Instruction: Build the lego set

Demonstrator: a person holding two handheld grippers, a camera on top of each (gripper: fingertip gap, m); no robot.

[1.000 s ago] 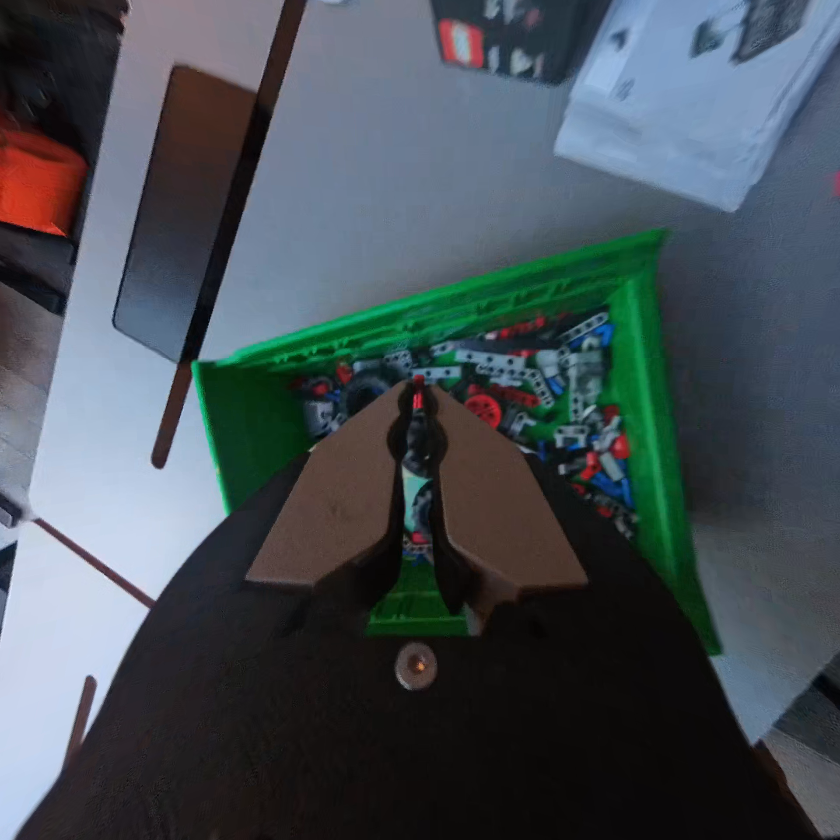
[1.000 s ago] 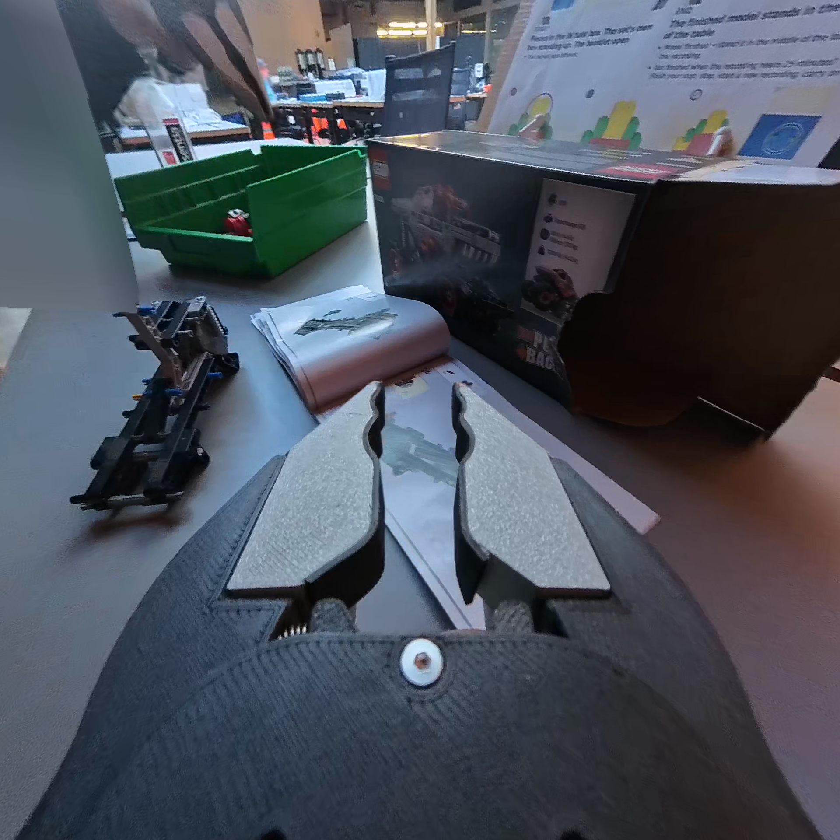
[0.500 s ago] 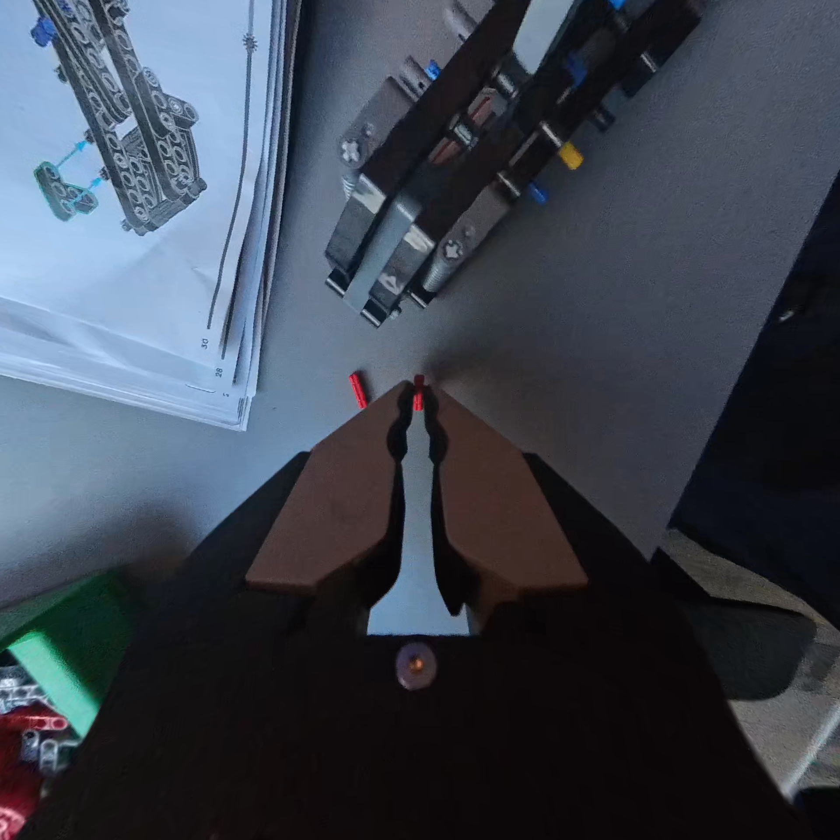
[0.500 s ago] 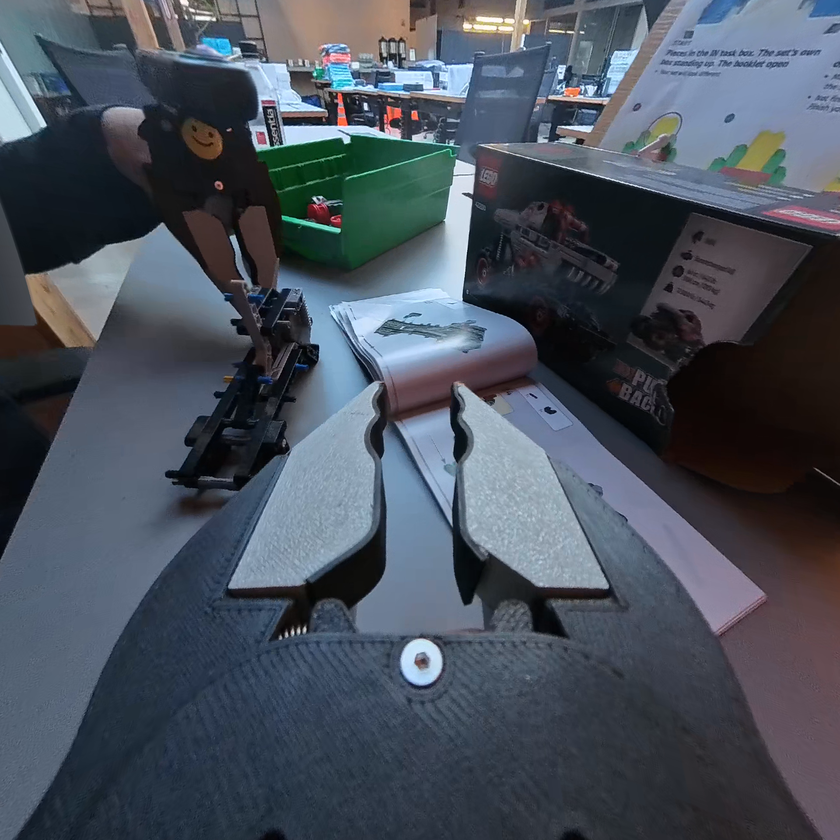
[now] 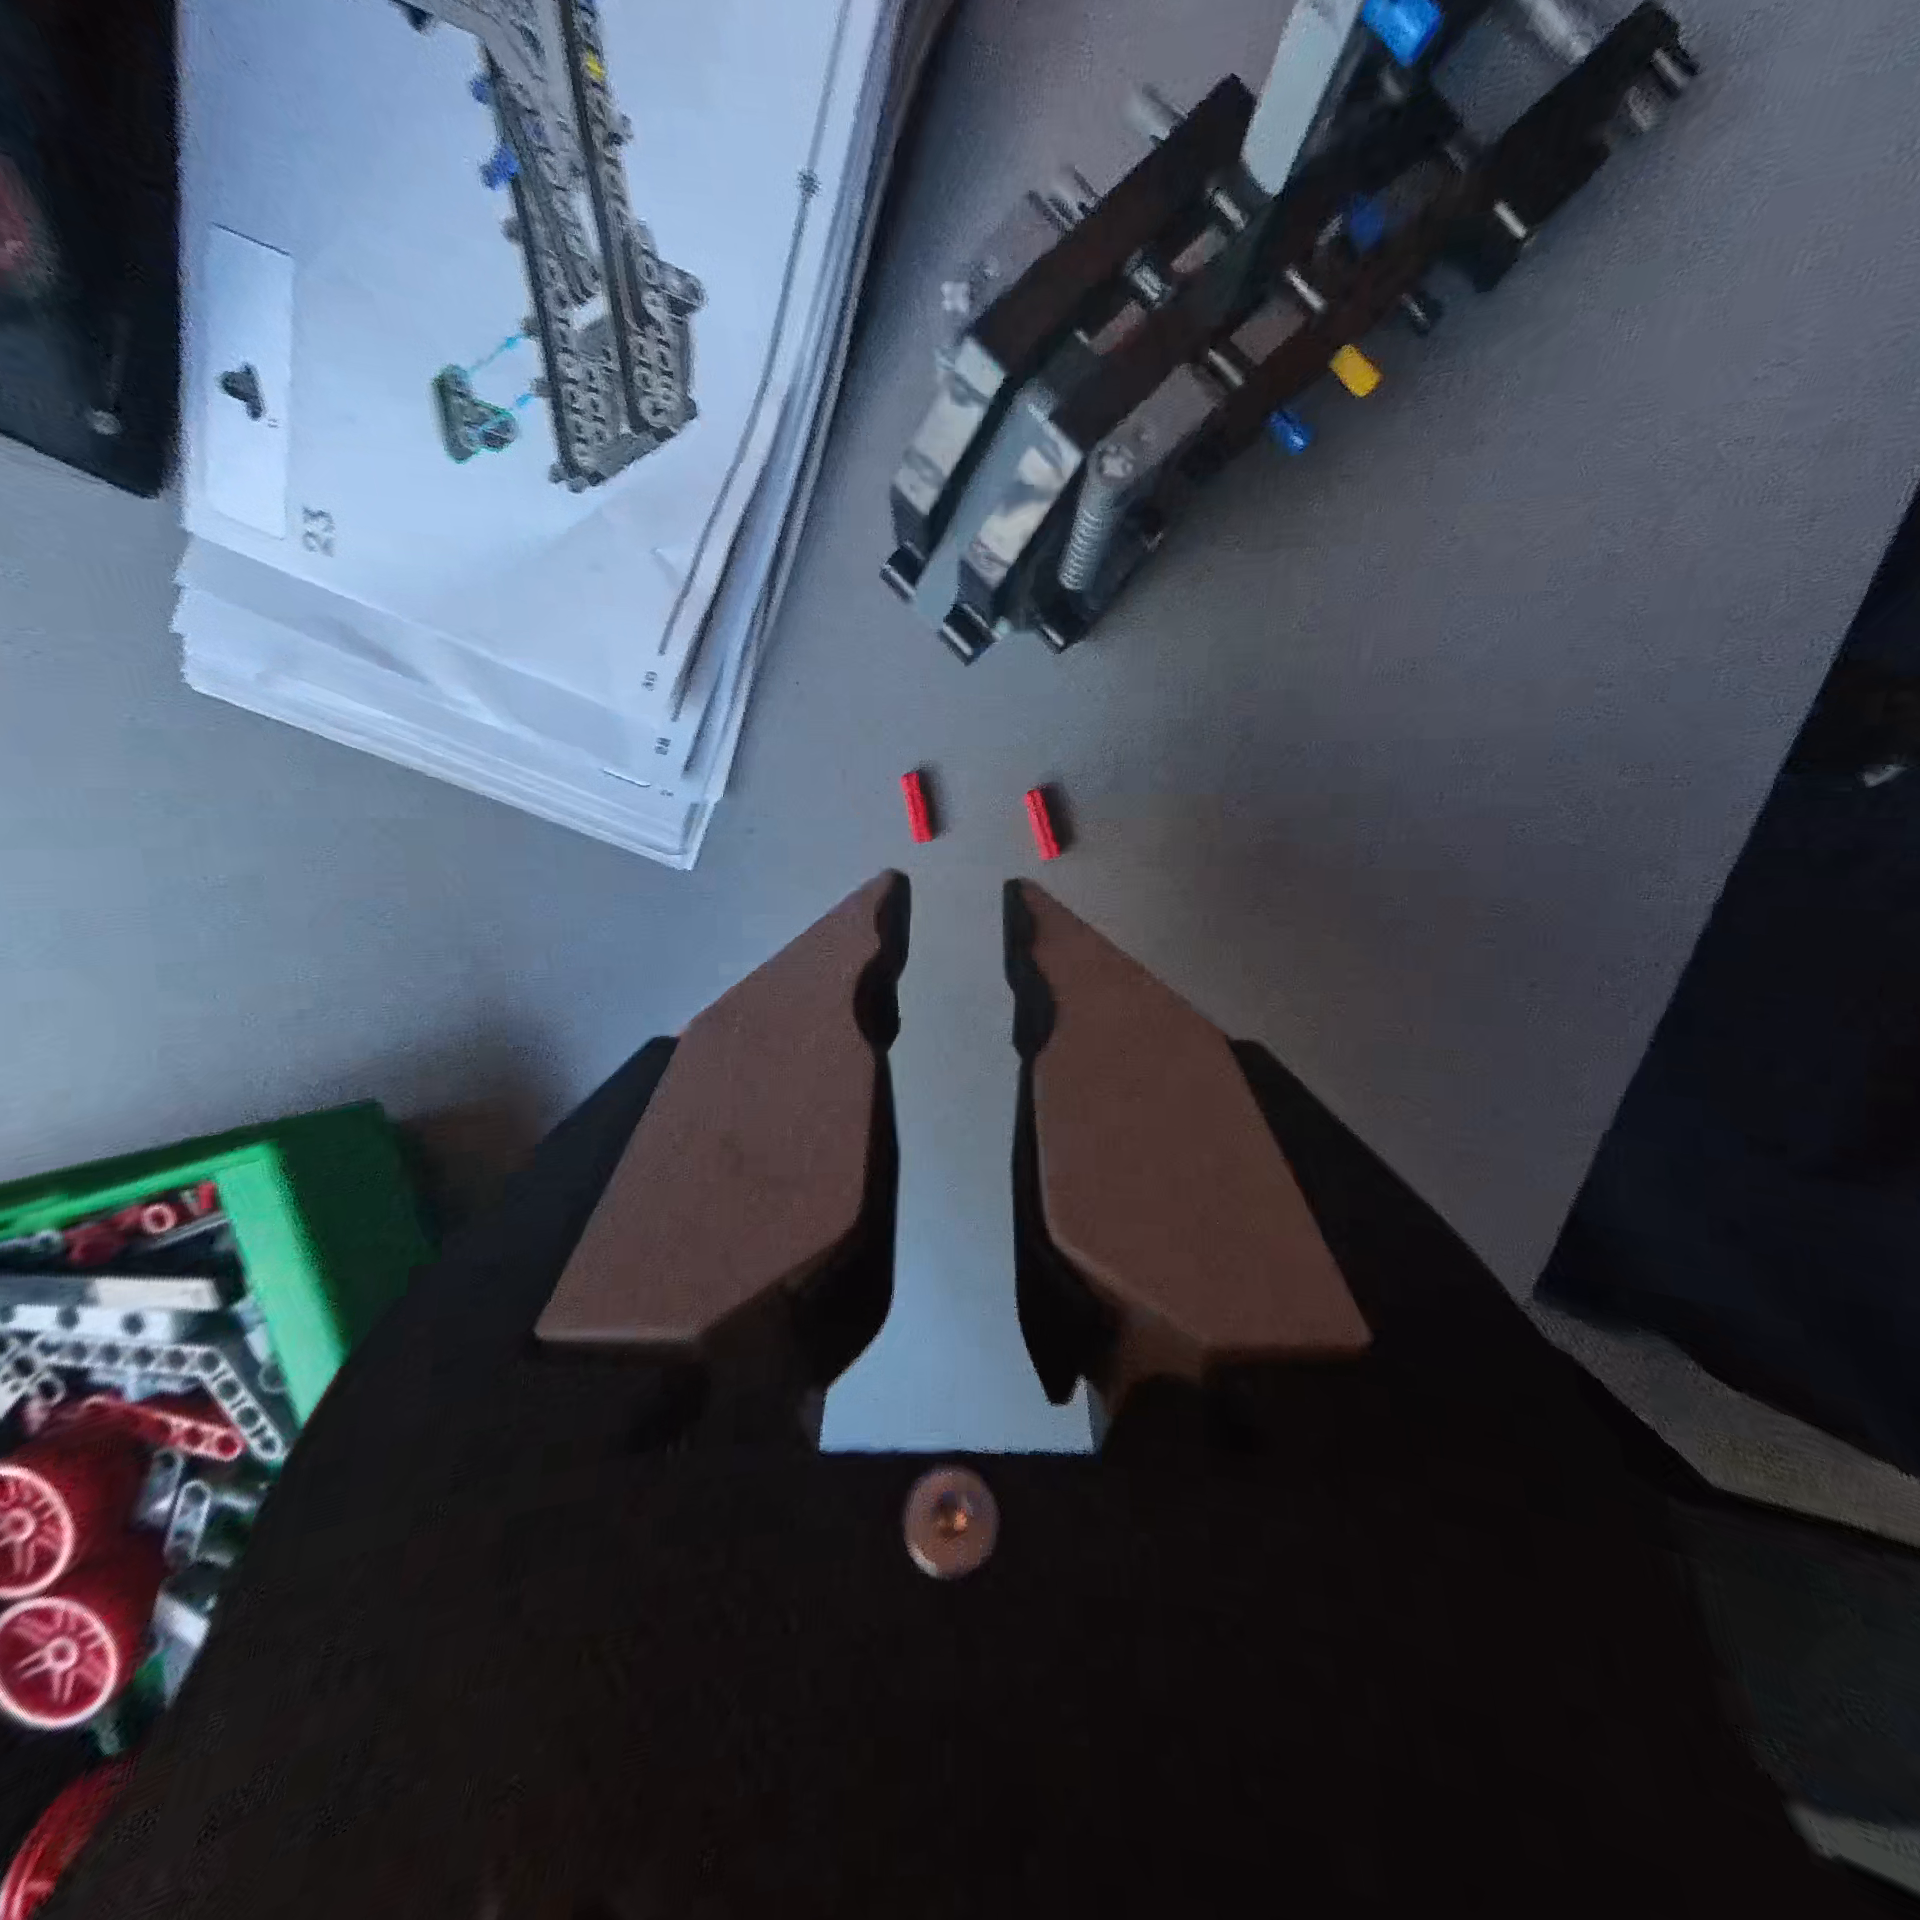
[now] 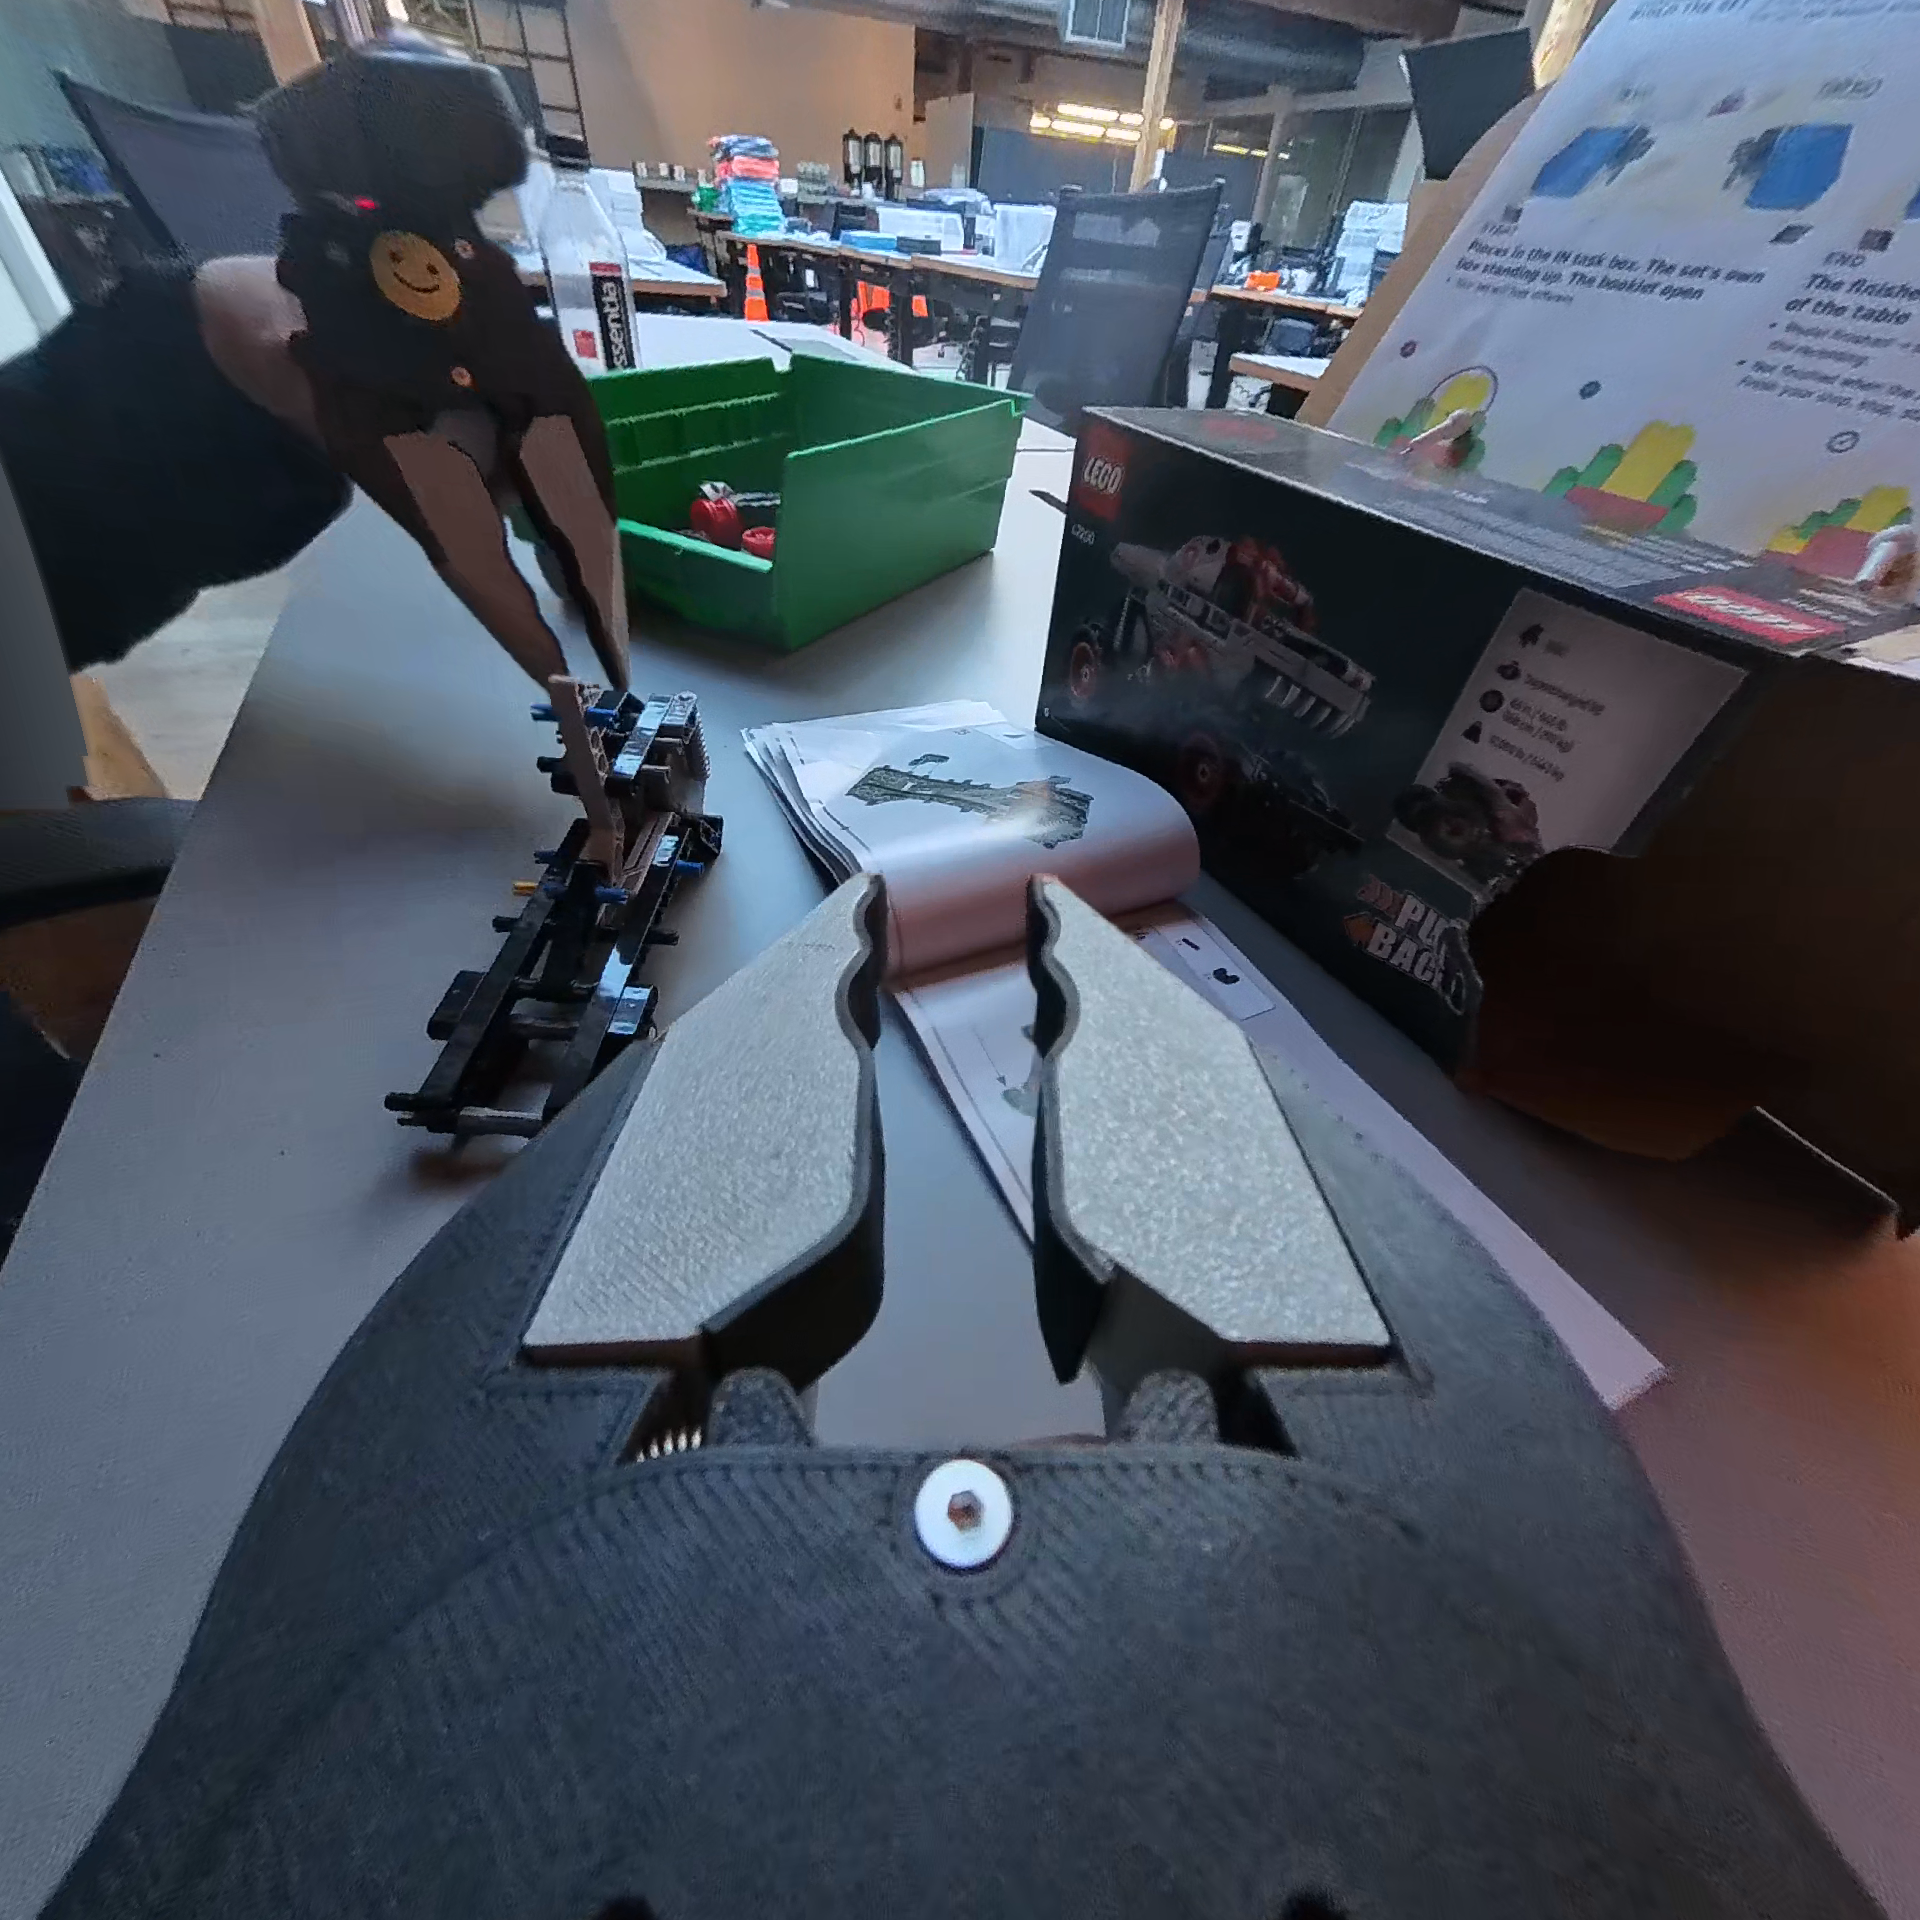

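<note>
My left gripper (image 5: 956, 883) is open and empty just above the grey table. Two small red pins lie on the table just ahead of its tips, one on the left (image 5: 916, 805) and one on the right (image 5: 1042, 823). The black chassis assembly (image 5: 1226, 343) lies beyond them; it also shows in the right wrist view (image 6: 582, 914). My right gripper (image 6: 956, 899) is open and empty, low over the table by the open instruction booklet (image 6: 997, 831). The left gripper (image 6: 582, 675) shows there too, pointing down at the far end of the chassis.
A green bin (image 5: 312, 1247) of loose parts sits at the lower left of the left wrist view; it also shows in the right wrist view (image 6: 831, 499). The booklet (image 5: 499, 364) lies left of the chassis. The set's box (image 6: 1403, 727) stands on the right. A bottle (image 6: 592, 281) stands behind the bin.
My left gripper carried a red pin from the bin to the table by the chassis, opened and let it go beside the other red pin. My right gripper stayed open and shifted slightly.
</note>
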